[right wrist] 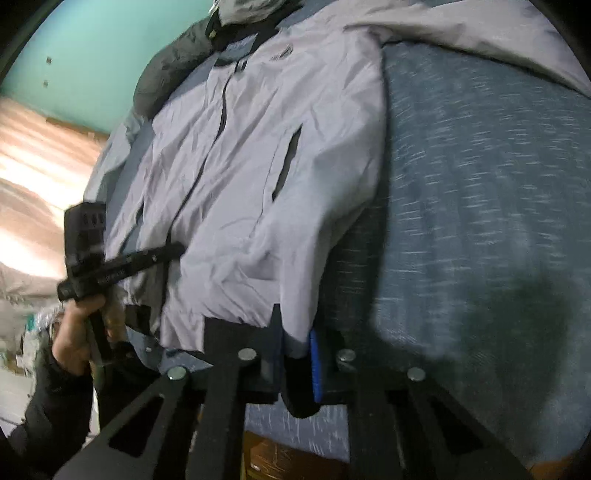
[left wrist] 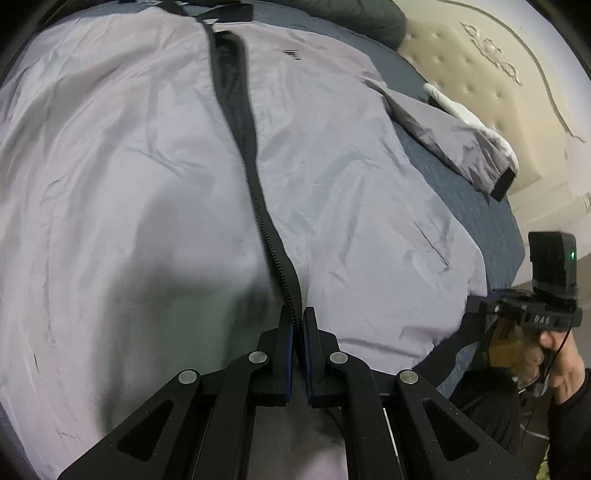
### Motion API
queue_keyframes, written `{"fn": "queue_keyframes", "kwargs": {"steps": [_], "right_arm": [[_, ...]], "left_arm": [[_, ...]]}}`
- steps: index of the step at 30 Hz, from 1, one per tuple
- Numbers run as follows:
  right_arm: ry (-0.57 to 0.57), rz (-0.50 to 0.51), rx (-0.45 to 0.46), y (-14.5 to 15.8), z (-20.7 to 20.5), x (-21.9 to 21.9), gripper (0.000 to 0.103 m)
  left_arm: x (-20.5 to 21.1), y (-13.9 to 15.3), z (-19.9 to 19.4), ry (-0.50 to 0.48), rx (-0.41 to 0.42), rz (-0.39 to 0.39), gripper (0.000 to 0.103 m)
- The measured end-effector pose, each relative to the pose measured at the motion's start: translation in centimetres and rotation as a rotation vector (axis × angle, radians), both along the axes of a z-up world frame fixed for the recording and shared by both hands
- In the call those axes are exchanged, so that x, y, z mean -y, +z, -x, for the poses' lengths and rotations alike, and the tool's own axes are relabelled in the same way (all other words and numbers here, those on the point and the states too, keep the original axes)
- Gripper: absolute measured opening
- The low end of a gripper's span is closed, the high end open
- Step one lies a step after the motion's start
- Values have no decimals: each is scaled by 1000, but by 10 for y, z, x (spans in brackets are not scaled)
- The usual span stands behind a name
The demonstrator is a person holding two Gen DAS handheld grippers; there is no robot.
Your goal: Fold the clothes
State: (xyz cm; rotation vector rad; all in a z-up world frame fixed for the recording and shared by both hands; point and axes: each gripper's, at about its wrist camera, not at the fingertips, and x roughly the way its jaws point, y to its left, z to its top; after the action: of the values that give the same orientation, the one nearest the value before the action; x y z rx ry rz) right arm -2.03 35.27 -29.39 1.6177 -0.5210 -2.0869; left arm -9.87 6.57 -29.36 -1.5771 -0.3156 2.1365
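**Jacket flat on the bed, both tongs at the hem, no fold yet**

While the grey jacket (left wrist: pixel 155 155) lies spread front-up across the blue bedspread (right wrist: pixel 480 184), both tongs are down at its near hem, and that's where we stand. Left gripper (left wrist: pixel 298 325) is pressed together right at the bottom of the dark zipper (left wrist: pixel 240 122); whether it has fabric nipped between the pads I cannot tell from the left wrist view, because the jaws meet just where the zip ends. Right gripper (right wrist: pixel 295 339) is pinching the hem at the jacket's right corner, with cloth visibly tucked between the blue pads.

Progress, as I read it: early. The body is laid out and smoothed, zip running up the middle, one sleeve (left wrist: pixel 454 144) stretched out to the side and lying on the spread. No panel has been turned over, no sleeve brought in. Everything that makes a fold is yet to come: sleeves in, sides over, bottom up.

The count: one jacket in play, one zipper, two slit pockets (right wrist: pixel 288 162) seen on the front, one sleeve in clear view. Two grippers, each in a hand (right wrist: pixel 74 339). A dark garment (left wrist: pixel 362 18) sits bunched beyond the collar, and something white (left wrist: pixel 469 118) lies by the padded headboard (left wrist: pixel 480 74).
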Motion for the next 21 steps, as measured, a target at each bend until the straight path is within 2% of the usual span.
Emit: {"fn": "queue_keyframes", "kwargs": {"steps": [3,8,12,14,16,18,21], "right_arm": [[-17,-38,-9,11,-11,-16,10],[-53,-98,54,-11,-13,-27,10],[-45,-117,55,-14,-9,-18,11],[-39,-137,65,-14,-8,-17,14],[-61,-166,50,-7,-8,-20,28],[-78,-203,22,3,-8,-25,37],[-78,-238,-39,22,-10,-28,39]], "left_arm": [[-14,3,-5,-38,2,-2,4],[-33,-1,-10,-77,11,9,5],[-32,-1,-9,-64,13,18,5],[-31,-1,-9,-63,18,17,5],[-29,1,-10,-60,20,14,5],[-26,7,-11,-46,14,-3,7],[-12,21,-15,-27,-6,-19,7]]}}
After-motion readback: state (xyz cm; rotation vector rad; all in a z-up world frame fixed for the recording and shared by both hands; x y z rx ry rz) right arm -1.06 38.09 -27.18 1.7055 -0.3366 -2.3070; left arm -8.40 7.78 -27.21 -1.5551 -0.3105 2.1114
